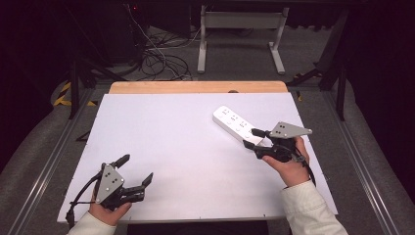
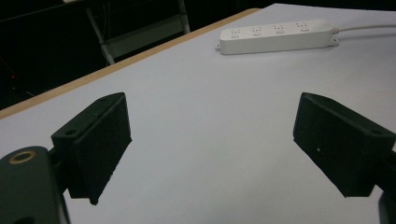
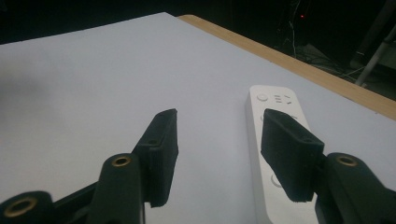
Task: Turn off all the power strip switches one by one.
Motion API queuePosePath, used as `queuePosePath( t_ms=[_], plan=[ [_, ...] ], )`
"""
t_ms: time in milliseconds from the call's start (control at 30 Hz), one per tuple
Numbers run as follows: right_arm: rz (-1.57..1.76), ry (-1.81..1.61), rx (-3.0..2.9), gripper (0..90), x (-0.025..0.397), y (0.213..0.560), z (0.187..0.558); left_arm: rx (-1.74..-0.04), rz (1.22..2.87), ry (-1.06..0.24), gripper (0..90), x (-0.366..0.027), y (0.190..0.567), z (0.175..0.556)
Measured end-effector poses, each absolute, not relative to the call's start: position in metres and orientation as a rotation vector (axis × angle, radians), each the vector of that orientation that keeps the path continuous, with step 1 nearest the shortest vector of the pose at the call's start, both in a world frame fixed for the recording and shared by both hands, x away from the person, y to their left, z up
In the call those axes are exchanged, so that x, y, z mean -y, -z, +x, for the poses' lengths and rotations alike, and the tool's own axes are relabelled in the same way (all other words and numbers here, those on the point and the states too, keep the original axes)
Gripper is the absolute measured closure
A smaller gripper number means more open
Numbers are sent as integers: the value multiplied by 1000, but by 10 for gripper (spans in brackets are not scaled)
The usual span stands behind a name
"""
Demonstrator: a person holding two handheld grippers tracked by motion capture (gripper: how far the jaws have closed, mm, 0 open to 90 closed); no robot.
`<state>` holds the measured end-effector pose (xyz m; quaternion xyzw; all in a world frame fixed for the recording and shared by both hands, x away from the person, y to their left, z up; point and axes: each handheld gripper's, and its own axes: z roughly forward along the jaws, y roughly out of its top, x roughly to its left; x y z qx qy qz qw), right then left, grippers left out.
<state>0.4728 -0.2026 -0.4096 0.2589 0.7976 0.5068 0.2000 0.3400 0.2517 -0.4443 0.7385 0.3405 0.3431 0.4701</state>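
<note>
**Two grippers over a white table, a power strip by the right one**

Nearest the near edge of the table point(image 1: 195, 147), the left gripper point(image 1: 136, 170) sits low in the person's left hand point(image 1: 108, 211), jaws spread wide with nothing between them. From the left gripper view the two black pads stand far apart over bare white surface. Its cable loops out to the left, and I cannot see where it ends. The forearm is cut off at the bottom of the high view, with just a bit of pale sleeve.

Over on the right, the right hand point(image 1: 289, 169) holds the right gripper point(image 1: 252, 138) pointing up and to the left, its grey plate on top. Its jaws are parted and grip nothing. One jaw hangs over the near end of the white power strip point(image 1: 236, 124), hiding part of it; whether it touches I cannot tell. The strip lies at a slant on the right half of the table, well apart from the left gripper. Its cord point(image 2: 364, 28) runs off the picture's edge in the left gripper view.

Beyond the table's wooden far edge point(image 1: 195, 87), the floor is dark, with tangled cables point(image 1: 156, 58) and a white metal frame point(image 1: 242, 34).
</note>
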Motion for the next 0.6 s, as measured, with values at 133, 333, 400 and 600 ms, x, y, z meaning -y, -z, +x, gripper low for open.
queuePosePath(
  t_ms=[133, 333, 400, 600],
  plan=[
    [746, -1401, -2224, 504, 204, 412, 480, -835, 1807, -836, 118, -251, 444, 339],
    [801, -1369, -2229, 590, 206, 416, 490, -836, 1807, -834, 118, -252, 444, 340],
    [817, -1369, -2229, 634, 206, 417, 492, -835, 1806, -835, 118, -252, 444, 340],
    [844, -1289, -2243, 816, 205, 424, 503, -835, 1807, -837, 118, -252, 444, 339]
  ],
)
